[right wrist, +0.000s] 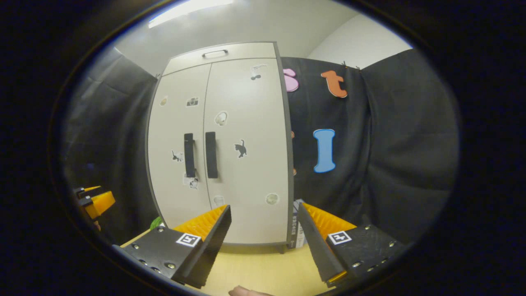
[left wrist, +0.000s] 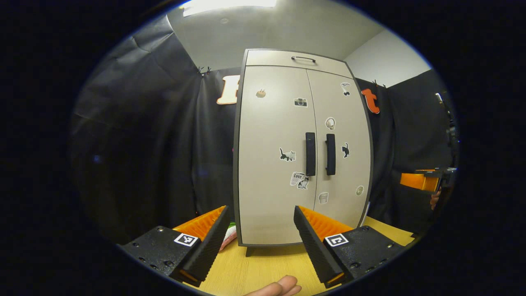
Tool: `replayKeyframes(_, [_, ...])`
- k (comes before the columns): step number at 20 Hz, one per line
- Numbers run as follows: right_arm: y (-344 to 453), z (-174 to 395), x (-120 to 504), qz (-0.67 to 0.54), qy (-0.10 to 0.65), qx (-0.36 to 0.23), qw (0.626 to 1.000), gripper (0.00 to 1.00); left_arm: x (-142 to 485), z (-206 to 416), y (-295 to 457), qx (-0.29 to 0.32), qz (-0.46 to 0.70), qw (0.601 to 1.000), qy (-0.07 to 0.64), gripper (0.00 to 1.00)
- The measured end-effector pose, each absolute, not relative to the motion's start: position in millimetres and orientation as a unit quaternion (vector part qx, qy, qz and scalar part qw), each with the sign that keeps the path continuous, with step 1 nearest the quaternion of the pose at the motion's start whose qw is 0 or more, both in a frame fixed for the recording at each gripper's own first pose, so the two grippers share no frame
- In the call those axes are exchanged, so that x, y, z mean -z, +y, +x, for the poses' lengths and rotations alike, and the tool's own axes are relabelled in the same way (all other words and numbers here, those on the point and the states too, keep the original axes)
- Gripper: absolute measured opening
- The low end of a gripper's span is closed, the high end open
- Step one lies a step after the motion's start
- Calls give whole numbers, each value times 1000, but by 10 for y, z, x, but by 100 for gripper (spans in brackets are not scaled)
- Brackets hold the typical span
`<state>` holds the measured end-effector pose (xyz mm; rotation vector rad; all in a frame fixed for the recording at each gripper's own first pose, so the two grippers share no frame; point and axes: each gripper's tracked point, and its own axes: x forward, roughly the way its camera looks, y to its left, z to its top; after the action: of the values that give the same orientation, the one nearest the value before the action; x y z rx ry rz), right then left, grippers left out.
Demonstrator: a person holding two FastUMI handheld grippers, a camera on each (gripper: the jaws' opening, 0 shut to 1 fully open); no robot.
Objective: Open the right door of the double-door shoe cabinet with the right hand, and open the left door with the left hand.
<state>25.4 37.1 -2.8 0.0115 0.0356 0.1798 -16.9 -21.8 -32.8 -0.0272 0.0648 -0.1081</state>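
A beige double-door shoe cabinet (left wrist: 271,135) (right wrist: 242,123) stands on a wooden table, both doors closed and dotted with stickers. Two vertical black handles sit side by side at the middle seam: the left door's handle (left wrist: 310,153) (right wrist: 189,155) and the right door's handle (left wrist: 331,154) (right wrist: 211,154). My left gripper (left wrist: 261,213) is open, held short of the cabinet's lower left door with nothing between its fingers. My right gripper (right wrist: 265,211) is open too, low before the right door's outer edge. The right gripper's orange body (left wrist: 419,181) shows far right in the left gripper view; the left gripper's body (right wrist: 96,203) shows far left in the right gripper view.
The cabinet has a top drawer with a thin metal handle (left wrist: 303,58). The wooden tabletop (left wrist: 254,271) runs under both grippers. Black cloth hangs behind and beside the cabinet. A fingertip (left wrist: 279,286) shows at the bottom edge. Small items (right wrist: 296,230) lie beside the cabinet's right foot.
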Motion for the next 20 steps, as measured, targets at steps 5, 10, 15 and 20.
replayKeyframes(5, [873,595,-311,4,1,-136,991,96,440,-237,-217,63,-22,997,35,96])
replayKeyframes(10, [1447,981,-600,-3,-19,-177,984,95,499,-312,-159,77,-10,996,31,96])
replayKeyframes(15, [1727,1440,-656,-6,-8,-155,988,96,609,-350,122,46,-24,998,38,96])
replayKeyframes(20, [1990,1827,-561,-30,1,-152,988,96,692,-339,94,59,-26,997,46,97])
